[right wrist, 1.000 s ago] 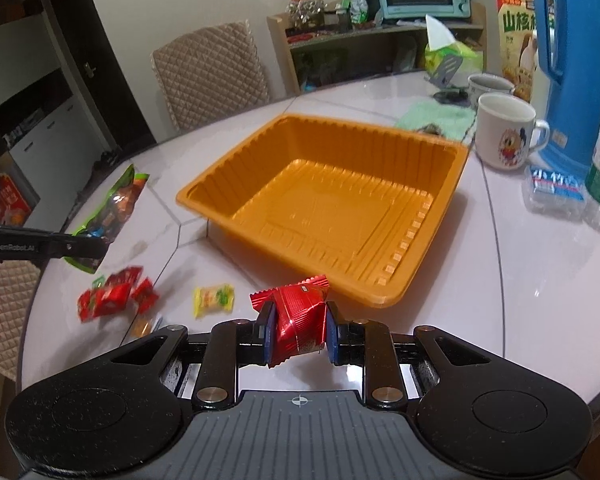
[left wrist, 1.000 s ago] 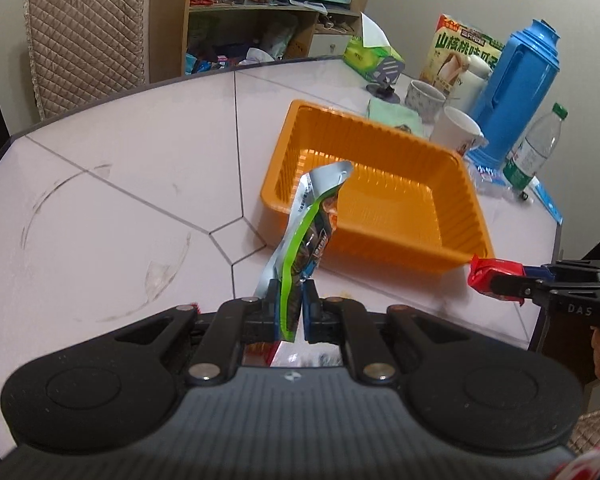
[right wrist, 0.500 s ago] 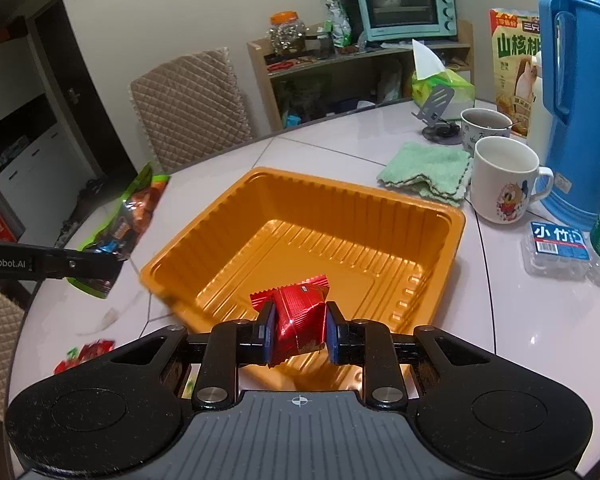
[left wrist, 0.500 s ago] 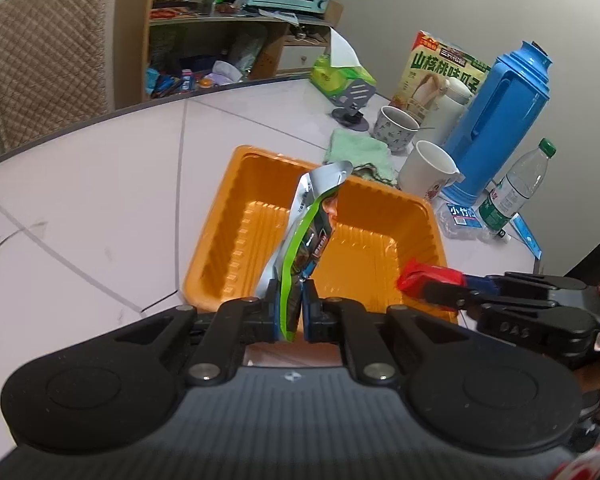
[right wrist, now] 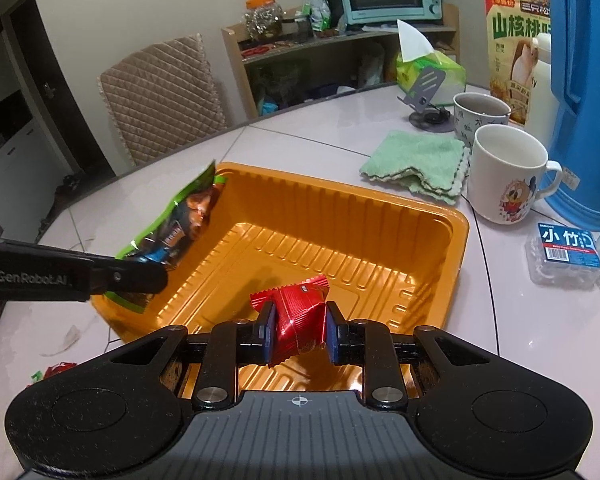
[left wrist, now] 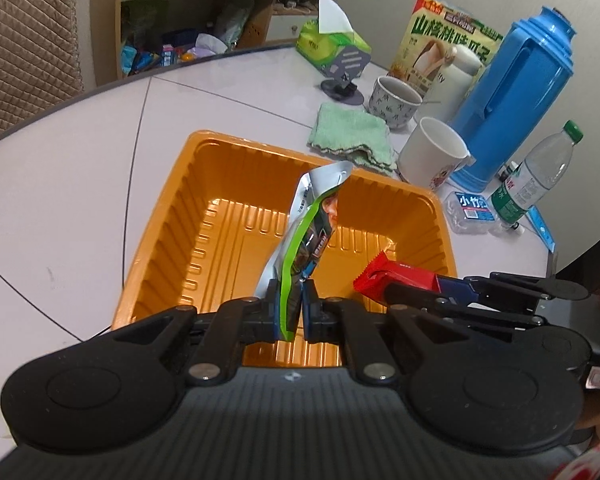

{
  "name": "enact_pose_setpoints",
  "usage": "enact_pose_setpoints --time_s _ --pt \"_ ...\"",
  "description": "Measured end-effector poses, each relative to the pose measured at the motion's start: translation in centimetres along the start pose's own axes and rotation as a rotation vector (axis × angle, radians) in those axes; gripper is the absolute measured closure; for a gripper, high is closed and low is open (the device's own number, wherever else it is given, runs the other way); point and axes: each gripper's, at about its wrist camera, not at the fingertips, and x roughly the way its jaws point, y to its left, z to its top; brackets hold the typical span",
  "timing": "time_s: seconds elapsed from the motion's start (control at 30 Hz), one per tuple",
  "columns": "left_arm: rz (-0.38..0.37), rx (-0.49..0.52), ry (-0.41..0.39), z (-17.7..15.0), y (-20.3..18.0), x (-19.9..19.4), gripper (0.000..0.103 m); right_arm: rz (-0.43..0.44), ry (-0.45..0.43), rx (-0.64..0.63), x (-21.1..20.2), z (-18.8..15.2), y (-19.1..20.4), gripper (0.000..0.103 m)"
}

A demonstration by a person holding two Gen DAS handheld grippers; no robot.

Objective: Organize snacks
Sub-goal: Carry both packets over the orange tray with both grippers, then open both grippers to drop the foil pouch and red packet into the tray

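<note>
White table [right wrist: 300, 148]: orange tray [right wrist: 456, 248], green cloth [right wrist: 416, 156], mugs, blue thermos [right wrist: 584, 92].

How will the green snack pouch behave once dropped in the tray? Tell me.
Probably floppy: the green snack pouch bends and leans above the left gripper. Likely light, held by one edge. It should land flat in the orange tray, not roll.

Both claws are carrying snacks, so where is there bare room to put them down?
The orange tray has an empty floor. Bare tabletop lies left of it, toward the chair. Right of it is crowded: green cloth, white mug, blue thermos, water bottle.
</note>
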Motion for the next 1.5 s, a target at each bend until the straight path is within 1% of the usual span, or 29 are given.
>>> enact_pose_setpoints --time_s 0.37,0.43,0.47,0.63,0.83,0.9,0.93,0.97,1.0,1.07,1.13,1.2,1.5 --pt "-0.006 -0.008 0.043 0.4 -0.6 3.2 0.093 -0.031 0.025 0.023 1.5 0.2 -1.0 0.078" --pt "0.007 0.003 0.047 0.4 -0.8 3.5 0.088 -0.034 0.028 0.026 1.6 0.2 -1.1 0.078" --pt "0.01 0.008 0.048 0.4 -0.8 3.5 0.086 -0.034 0.029 0.028 1.6 0.3 -1.1 0.078" --pt "0.027 0.004 0.059 0.2 -0.3 3.7 0.085 -0.033 0.031 0.031 1.7 0.3 -1.3 0.078" --pt "0.046 0.016 0.054 0.1 0.1 3.2 0.084 -0.035 0.033 0.023 1.9 0.4 -1.0 0.078" --pt "0.052 0.02 0.052 0.0 0.1 3.1 0.08 -0.04 0.029 0.019 2.0 0.5 -0.7 0.077" --pt "0.056 0.022 0.05 0.0 0.1 3.0 0.078 -0.044 0.031 0.017 2.1 0.5 -0.6 0.074" --pt "0.059 0.025 0.048 -0.1 0.1 3.0 0.078 -0.048 0.032 0.015 2.1 0.6 -0.5 0.064" --pt "0.061 0.027 0.046 -0.1 0.1 2.9 0.078 -0.058 0.028 0.012 2.1 0.7 -0.4 0.051" --pt "0.062 0.028 0.041 -0.2 0.1 2.7 0.077 -0.058 0.008 0.006 1.8 0.6 -0.2 0.043" --pt "0.063 0.03 0.038 -0.3 0.2 2.4 0.076 -0.052 -0.004 0.001 1.5 0.6 -0.1 0.043" --pt "0.072 0.034 0.032 -0.4 0.2 2.1 0.073 -0.055 -0.002 -0.001 1.4 0.7 0.0 0.043" --pt "0.086 0.037 0.002 -1.3 0.0 -0.1 0.069 -0.043 -0.021 -0.005 -0.3 0.3 0.2 0.04"
